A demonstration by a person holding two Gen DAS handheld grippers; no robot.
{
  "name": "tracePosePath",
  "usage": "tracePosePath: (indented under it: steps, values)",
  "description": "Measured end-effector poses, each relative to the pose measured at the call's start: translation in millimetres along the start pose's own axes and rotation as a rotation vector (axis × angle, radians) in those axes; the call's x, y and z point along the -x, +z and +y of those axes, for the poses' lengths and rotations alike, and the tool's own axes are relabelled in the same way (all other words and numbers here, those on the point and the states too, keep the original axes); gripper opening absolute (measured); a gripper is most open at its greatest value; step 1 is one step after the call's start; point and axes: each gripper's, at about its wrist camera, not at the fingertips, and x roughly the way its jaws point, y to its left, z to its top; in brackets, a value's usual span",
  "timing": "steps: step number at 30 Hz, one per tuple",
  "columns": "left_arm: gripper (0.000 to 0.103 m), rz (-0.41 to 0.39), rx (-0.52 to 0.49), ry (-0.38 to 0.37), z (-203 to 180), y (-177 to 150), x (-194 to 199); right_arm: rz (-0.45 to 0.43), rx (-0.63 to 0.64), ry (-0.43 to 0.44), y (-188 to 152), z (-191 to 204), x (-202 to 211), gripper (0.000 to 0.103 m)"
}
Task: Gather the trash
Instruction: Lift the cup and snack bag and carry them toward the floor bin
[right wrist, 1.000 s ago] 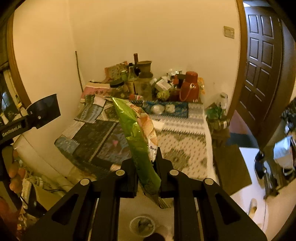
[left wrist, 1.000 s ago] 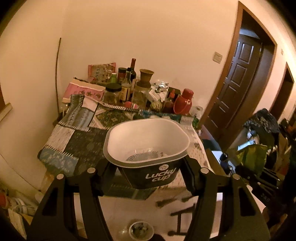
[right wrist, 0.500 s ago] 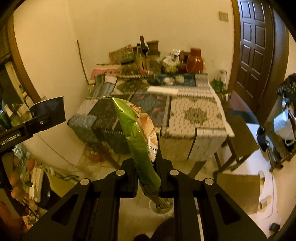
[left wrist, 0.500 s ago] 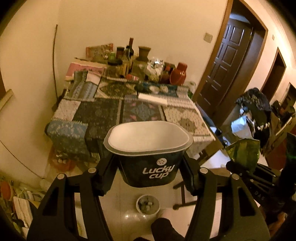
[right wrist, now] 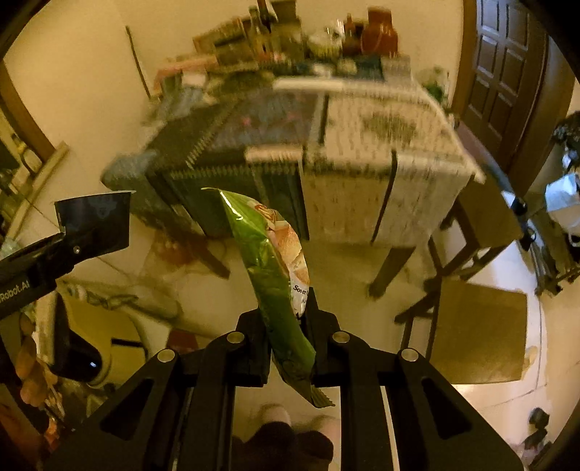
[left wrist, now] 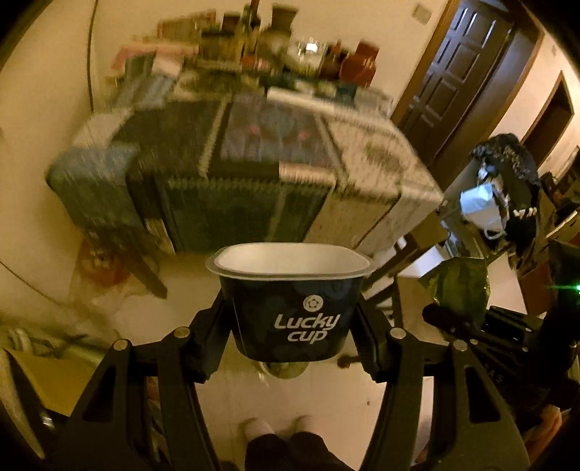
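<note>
A lived-in home; cloth-draped table point(right wrist: 362, 152) crowded with bottles point(right wrist: 264, 32); panelled wooden door point(right wrist: 507, 72).

I see a table point(left wrist: 253, 203) draped in a patchwork cloth point(right wrist: 355, 181), its far end crowded with blurred bottles and jars point(right wrist: 275, 32) and a red jug point(right wrist: 378, 30). A dark panelled door point(right wrist: 507, 65) stands to the right. Below me, a pale floor point(right wrist: 344, 275) and a flat brown cardboard sheet point(right wrist: 478, 333).
</note>
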Motion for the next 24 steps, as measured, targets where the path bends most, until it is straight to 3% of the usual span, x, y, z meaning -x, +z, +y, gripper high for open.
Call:
tracePosePath:
  steps: [13,20,24]
  values:
    - [0.059,0.189,0.079,0.040,33,-110,-205,0.226,0.000,0.028,-81,-60,-204,0.014]
    - [0.059,0.266,0.104,0.063,61,-162,-296,0.309,-0.018,0.056,-123,-85,-316,0.014]
    - [0.059,0.293,0.107,0.064,72,-182,-336,0.332,-0.032,0.098,-137,-97,-358,0.017]
